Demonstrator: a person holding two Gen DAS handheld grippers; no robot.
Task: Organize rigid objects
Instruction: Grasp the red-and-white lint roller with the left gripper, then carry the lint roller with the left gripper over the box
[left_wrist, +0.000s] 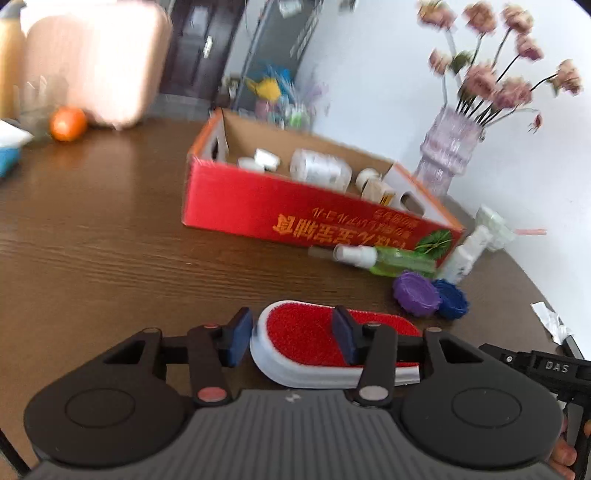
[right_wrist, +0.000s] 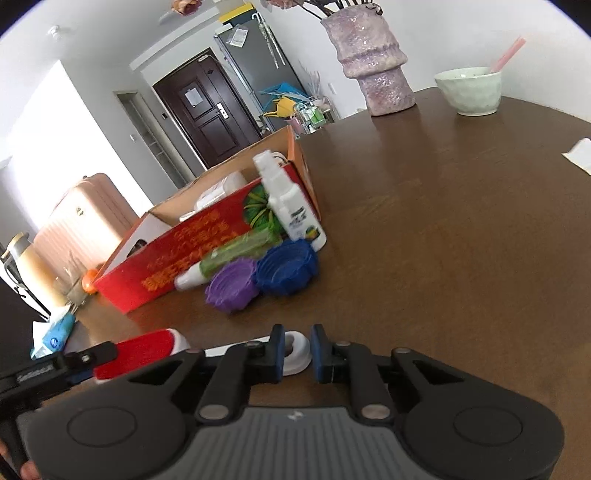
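— What colours lead? A lint brush (left_wrist: 314, 343) with a red pile face and white rim, on a dark brown wood-grain counter (left_wrist: 110, 240).

— And at twelve o'clock? A red carton (left_wrist: 295, 206) printed with orange characters and a green leaf motif, its inside plain tan.

— Beside it? A purple lid (right_wrist: 232, 284), a blue lid (right_wrist: 286, 267), a green spray bottle (left_wrist: 399, 260) with a white cap.

— At two o'clock? A mottled lilac vase (left_wrist: 447, 147) of pink flowers (left_wrist: 491, 74).

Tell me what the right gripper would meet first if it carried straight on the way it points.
Probably the purple lid ahead of the right gripper, with the blue lid beside it; depth is uncertain.
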